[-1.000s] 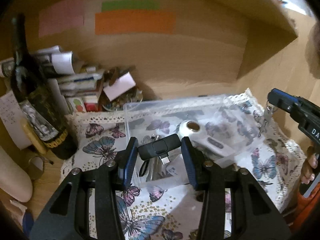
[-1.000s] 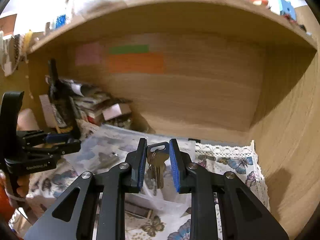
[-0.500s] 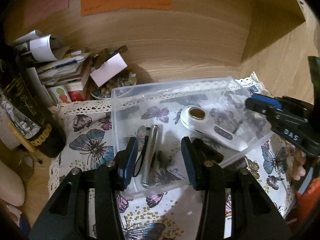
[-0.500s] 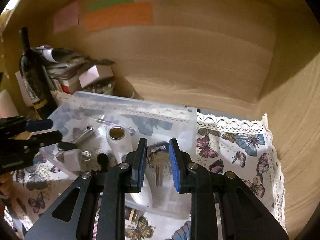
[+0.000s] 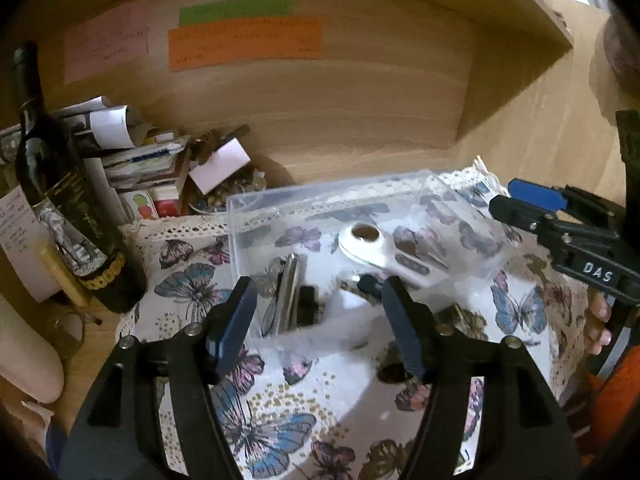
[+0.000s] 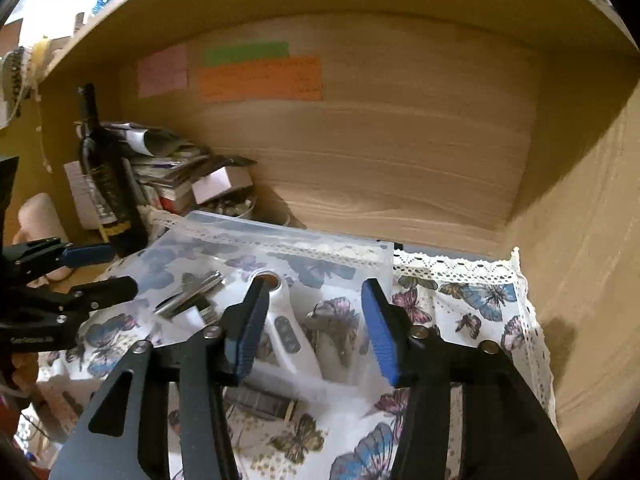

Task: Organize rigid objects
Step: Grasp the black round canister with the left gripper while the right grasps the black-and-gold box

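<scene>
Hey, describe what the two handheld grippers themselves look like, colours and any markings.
Both are matte black plastic frames with silver screws at the pivots. The left gripper and right gripper each carry two jaws faced with ribbed blue pads. White lettering reading DAS shows on the right gripper's side in the left wrist view. Part of a bare hand and an orange sleeve show behind it.

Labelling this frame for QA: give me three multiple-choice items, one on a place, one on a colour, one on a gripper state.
1. Where does the white plastic thermometer lie?
A. in the clear plastic box
B. on the shelf above
C. beside the dark glass bottle

2. Colour of the widest paper note on the back wall?
A. blue
B. orange
C. white

3. State of the left gripper and right gripper?
A. both shut
B. one shut
C. both open

A: seen through the box wall. B: orange strip under green. C: jaws spread, nothing between.
</scene>
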Available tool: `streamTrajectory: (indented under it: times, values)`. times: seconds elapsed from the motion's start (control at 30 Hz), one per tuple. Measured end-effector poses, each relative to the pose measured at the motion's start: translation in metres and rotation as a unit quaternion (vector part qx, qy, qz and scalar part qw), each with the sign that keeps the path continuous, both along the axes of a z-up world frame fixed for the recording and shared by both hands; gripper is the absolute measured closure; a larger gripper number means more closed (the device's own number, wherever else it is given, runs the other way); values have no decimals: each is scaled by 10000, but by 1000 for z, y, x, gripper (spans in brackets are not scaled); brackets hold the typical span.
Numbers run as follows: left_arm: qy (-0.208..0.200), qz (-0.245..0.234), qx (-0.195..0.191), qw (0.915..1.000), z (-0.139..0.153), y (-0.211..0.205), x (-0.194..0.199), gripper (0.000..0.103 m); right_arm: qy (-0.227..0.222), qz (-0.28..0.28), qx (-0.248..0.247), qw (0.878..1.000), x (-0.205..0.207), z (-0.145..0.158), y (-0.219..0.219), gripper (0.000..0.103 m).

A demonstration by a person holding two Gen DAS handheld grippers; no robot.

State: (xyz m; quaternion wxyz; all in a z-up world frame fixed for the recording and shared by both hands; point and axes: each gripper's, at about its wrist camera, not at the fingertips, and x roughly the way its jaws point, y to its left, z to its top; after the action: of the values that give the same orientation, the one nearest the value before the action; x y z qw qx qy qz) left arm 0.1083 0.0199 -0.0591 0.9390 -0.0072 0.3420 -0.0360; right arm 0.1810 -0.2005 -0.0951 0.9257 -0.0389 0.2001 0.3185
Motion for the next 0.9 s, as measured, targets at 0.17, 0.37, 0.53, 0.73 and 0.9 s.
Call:
streamTrajectory:
  times: [0.17, 0.37, 0.53, 0.73, 0.9]
  values:
    - [168, -160, 85, 9997, -13, -13, -12, 38, 51, -29, -36, 10000, -12, -9, -10, 43]
    - [519, -371, 39, 9980, -35, -33, -12, 38, 282, -50, -99, 9995, -18, -28, -16, 37]
    - [919, -554, -6, 9942, -55, -46, 4, 38, 520, -29, -174, 9985, -18, -43, -19, 36]
    - [1303, -758, -186, 9884, -77, -53, 19, 55, 717, 0, -291, 9970, -18, -55, -10, 21]
    - [1242, -762, -320, 9888, -75, -44, 12, 69, 1000, 138, -397, 9941, -11, -66, 11, 16]
